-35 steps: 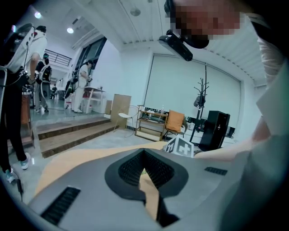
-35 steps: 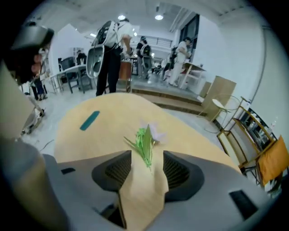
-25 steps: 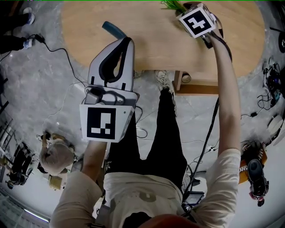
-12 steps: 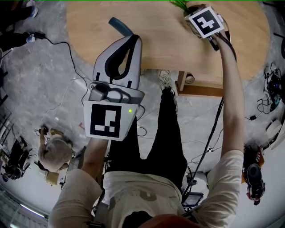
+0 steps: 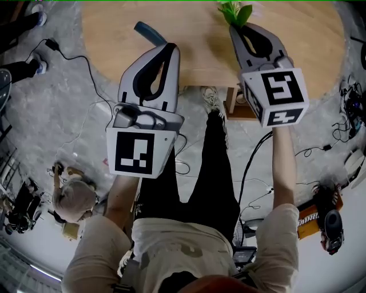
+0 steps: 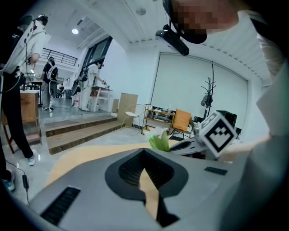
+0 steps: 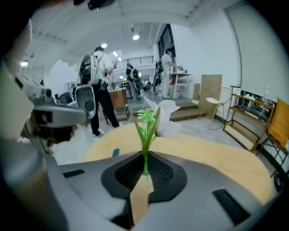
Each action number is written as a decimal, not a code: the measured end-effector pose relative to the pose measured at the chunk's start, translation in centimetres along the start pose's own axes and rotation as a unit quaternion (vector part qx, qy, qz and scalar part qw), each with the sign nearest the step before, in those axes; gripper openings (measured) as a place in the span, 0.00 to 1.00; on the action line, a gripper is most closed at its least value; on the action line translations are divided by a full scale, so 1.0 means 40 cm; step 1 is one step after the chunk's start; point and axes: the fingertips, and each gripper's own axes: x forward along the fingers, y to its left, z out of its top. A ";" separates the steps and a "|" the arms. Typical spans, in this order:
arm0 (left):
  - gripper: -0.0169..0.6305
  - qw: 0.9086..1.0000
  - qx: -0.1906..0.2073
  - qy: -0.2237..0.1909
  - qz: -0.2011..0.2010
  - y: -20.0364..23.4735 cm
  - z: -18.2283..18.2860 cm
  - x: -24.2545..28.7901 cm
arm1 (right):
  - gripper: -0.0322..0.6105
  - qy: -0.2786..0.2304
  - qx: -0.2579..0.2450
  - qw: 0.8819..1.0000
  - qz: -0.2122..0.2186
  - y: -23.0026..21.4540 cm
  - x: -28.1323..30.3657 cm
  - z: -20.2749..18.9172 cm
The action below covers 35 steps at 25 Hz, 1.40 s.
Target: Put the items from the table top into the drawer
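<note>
An artificial flower [image 7: 146, 119] with a green stem and white petals stands up between the jaws of my right gripper [image 7: 145, 172]. The jaws are closing, with the stem pinched between their tips. In the head view this gripper [image 5: 235, 27] hangs above the round wooden table [image 5: 200, 57], the flower's green leaves [image 5: 234, 11] at its tip. My left gripper [image 5: 170, 47] hovers over the table's near edge, jaws together with nothing in them; in its own view [image 6: 144, 152] the flower [image 6: 159, 142] shows to the right. A small teal object [image 5: 150, 33] lies on the table just beyond it.
A wooden frame piece [image 5: 251, 113] shows under the table's near edge. Cables trail over the grey floor [image 5: 74, 97]. A person [image 5: 71, 200] crouches at the lower left. Several people stand far behind the table [image 7: 97, 85], near steps [image 6: 76, 131] and chairs.
My right gripper has lifted off the far part of the table with the flower and swung back toward me, its marker cube now much nearer. The left gripper has stayed put.
</note>
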 end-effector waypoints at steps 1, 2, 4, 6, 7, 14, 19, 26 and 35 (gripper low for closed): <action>0.04 1.000 0.000 0.000 -0.003 -0.012 0.001 0.003 | 0.10 -0.025 0.022 0.999 0.000 0.024 -0.045 0.016; 0.04 1.000 0.001 -0.001 -0.005 -0.022 0.003 0.006 | 0.10 -0.047 0.043 0.998 -0.001 0.045 -0.086 0.028; 0.04 1.000 0.003 -0.003 -0.009 -0.039 0.011 0.010 | 0.10 -0.087 0.081 0.993 -0.010 0.072 -0.156 0.048; 0.04 1.000 0.006 -0.005 -0.014 -0.057 0.020 0.019 | 0.10 -0.118 0.115 0.986 -0.017 0.081 -0.206 0.062; 0.04 1.000 0.007 -0.006 -0.018 -0.068 0.024 0.024 | 0.10 -0.128 0.125 0.984 -0.016 0.083 -0.224 0.068; 0.04 0.999 0.012 0.001 -0.036 -0.132 0.012 0.043 | 0.09 -0.156 0.108 0.982 -0.007 0.079 -0.264 0.106; 0.04 0.999 0.023 0.011 -0.044 -0.176 -0.004 0.054 | 0.09 -0.158 0.078 0.984 -0.018 0.054 -0.298 0.081; 0.04 0.998 0.039 0.025 -0.048 -0.201 -0.043 0.065 | 0.09 0.017 -0.081 0.996 0.022 0.097 -0.310 -0.219; 0.04 0.993 0.060 0.064 -0.083 -0.348 -0.135 0.091 | 0.09 0.281 -0.333 0.892 0.117 0.021 -0.367 -0.863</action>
